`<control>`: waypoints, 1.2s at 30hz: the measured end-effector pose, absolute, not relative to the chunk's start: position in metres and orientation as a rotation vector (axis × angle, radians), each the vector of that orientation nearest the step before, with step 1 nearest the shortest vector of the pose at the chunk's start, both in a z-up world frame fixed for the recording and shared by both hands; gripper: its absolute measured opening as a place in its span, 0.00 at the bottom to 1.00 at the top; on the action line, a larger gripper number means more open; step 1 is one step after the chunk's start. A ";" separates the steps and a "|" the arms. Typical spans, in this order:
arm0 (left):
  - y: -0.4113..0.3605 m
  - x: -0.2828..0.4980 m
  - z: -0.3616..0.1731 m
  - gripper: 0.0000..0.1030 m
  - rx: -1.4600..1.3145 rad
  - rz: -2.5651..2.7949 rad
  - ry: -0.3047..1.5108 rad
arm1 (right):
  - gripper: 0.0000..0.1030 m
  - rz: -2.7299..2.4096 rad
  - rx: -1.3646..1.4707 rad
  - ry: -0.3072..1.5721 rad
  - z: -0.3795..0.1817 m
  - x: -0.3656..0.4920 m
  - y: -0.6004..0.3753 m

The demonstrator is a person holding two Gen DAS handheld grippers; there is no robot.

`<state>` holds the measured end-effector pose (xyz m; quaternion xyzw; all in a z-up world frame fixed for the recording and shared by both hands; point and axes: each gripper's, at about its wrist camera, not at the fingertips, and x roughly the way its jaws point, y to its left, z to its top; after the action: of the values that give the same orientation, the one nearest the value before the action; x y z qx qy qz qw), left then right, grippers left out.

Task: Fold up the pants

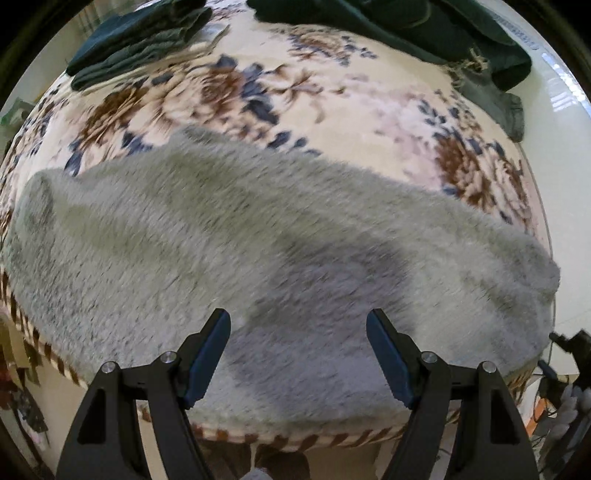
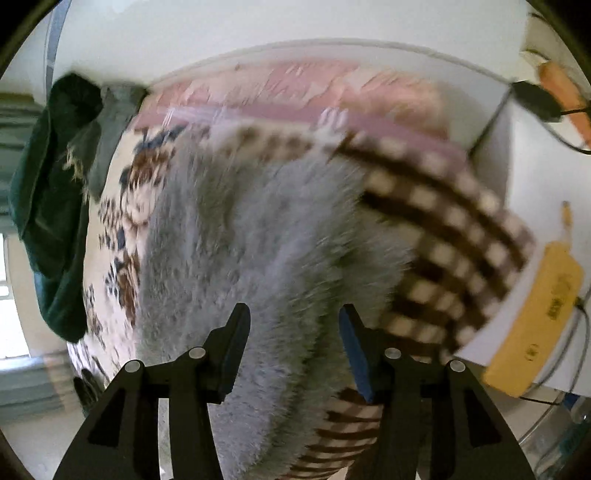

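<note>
Fluffy grey pants (image 1: 258, 251) lie spread across a floral blanket (image 1: 332, 103), reaching its near edge. My left gripper (image 1: 298, 325) hovers over the near part of the pants, open, with nothing between its fingers. In the right wrist view the same grey pants (image 2: 251, 240) run from the middle down to the bottom of the picture, beside the blanket's brown checked border (image 2: 443, 229). My right gripper (image 2: 293, 317) stands open just above the grey pile, its pads apart from the cloth. That view is blurred.
Dark green folded clothes (image 1: 140, 40) sit at the far left of the blanket and a dark green heap (image 1: 424, 33) at the far right, seen also as dark green cloth (image 2: 51, 206). A yellow box (image 2: 535, 317) and cables lie on a white surface to the right.
</note>
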<state>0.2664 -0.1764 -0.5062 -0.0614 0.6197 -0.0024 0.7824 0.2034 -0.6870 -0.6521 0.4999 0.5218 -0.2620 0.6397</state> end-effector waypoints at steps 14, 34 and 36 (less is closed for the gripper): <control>-0.115 0.220 -0.537 0.72 -0.263 0.154 1.458 | 0.29 -0.625 1.042 1.281 -0.634 0.196 -0.648; -0.035 0.186 -0.548 0.03 -0.634 0.131 1.370 | 0.05 -0.463 0.893 1.383 -0.632 0.218 -0.496; -0.027 0.172 -0.543 0.03 -0.613 0.138 1.375 | 0.05 -0.448 0.870 1.425 -0.636 0.220 -0.494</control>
<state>0.1717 -0.0266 -0.5430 -0.2783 0.6237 0.0627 0.7277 0.2203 -0.4937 -0.6355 0.3827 0.6270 -0.1973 0.6493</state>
